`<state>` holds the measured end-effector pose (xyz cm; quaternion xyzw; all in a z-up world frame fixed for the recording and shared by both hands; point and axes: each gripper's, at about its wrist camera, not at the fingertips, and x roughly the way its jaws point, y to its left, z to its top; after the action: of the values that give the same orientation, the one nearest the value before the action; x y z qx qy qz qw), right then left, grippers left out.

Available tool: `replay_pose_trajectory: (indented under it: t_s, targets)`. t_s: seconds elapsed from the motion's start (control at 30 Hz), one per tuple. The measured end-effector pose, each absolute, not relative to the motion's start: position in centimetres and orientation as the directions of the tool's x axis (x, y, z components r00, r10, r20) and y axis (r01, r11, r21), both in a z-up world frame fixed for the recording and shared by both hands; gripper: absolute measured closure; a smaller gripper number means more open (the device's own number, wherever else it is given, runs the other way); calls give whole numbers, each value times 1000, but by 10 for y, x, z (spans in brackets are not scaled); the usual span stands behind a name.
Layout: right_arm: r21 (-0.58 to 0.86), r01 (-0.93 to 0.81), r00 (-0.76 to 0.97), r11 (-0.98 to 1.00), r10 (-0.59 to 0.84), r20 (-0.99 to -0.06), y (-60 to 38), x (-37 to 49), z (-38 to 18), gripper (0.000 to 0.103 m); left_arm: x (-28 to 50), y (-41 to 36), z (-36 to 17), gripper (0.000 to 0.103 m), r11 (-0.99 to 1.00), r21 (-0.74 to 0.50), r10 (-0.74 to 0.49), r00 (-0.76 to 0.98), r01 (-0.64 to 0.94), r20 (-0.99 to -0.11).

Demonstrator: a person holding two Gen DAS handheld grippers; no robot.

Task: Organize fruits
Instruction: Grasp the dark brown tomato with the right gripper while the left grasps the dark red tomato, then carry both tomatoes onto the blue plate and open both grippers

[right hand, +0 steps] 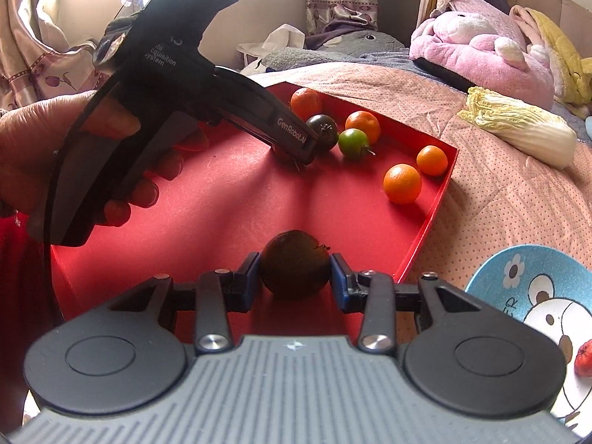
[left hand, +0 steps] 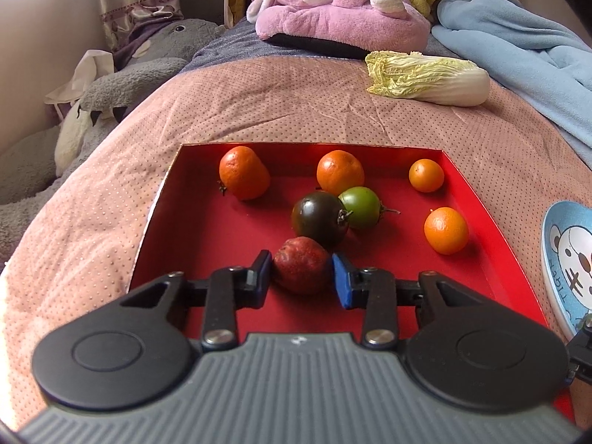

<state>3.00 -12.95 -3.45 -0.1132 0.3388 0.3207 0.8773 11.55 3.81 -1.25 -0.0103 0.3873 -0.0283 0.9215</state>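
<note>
From the left wrist view, the left gripper (left hand: 301,272) has its blue pads pressed on either side of a wrinkled red fruit (left hand: 301,264) sitting low in the red tray (left hand: 492,229). Just beyond that fruit, inside the tray, a dark tomato (left hand: 319,218) touches a green tomato (left hand: 359,207). Four oranges lie around them: one at the tray's far left (left hand: 243,172), one at the far wall behind the tomatoes (left hand: 339,172), a small one in the far right corner (left hand: 426,175), and one along the right side (left hand: 446,230). To the right of the tray a blue cartoon plate (left hand: 566,259) pokes in. Beyond the tray lies a napa cabbage (left hand: 429,77) on the pink quilted bedcover (left hand: 259,103), with a pink plush toy (left hand: 340,11) farther back.

From the right wrist view, the right gripper (right hand: 295,277) clamps a dark round tomato (right hand: 295,268) over the tray's near edge (right hand: 425,229). The left gripper's black body (right hand: 177,85), held by a hand (right hand: 48,155), reaches down into the tray and covers part of its floor. Right of the tray, the plate (right hand: 518,277) carries a small red fruit (right hand: 584,359) at the frame's edge.
</note>
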Motion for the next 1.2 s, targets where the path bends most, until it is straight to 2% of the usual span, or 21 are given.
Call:
replay_pose_trajectory:
  t_s: [0.37,0.73,1.2]
  targets:
    - [45,-641,549,766,499,-671,-135,20,-32,58,85,47,0,65,998,-61,-50,686,8,-726]
    - [37,-646,577,763,519,-630,-149,-8,-9,58,36,66,12,65,998,-37,4,713,-41,-701]
    - [64,-615,615,786,529,-584,-184,-28,16,58,12,60,26,65,998,-16,38,730,-67,-683]
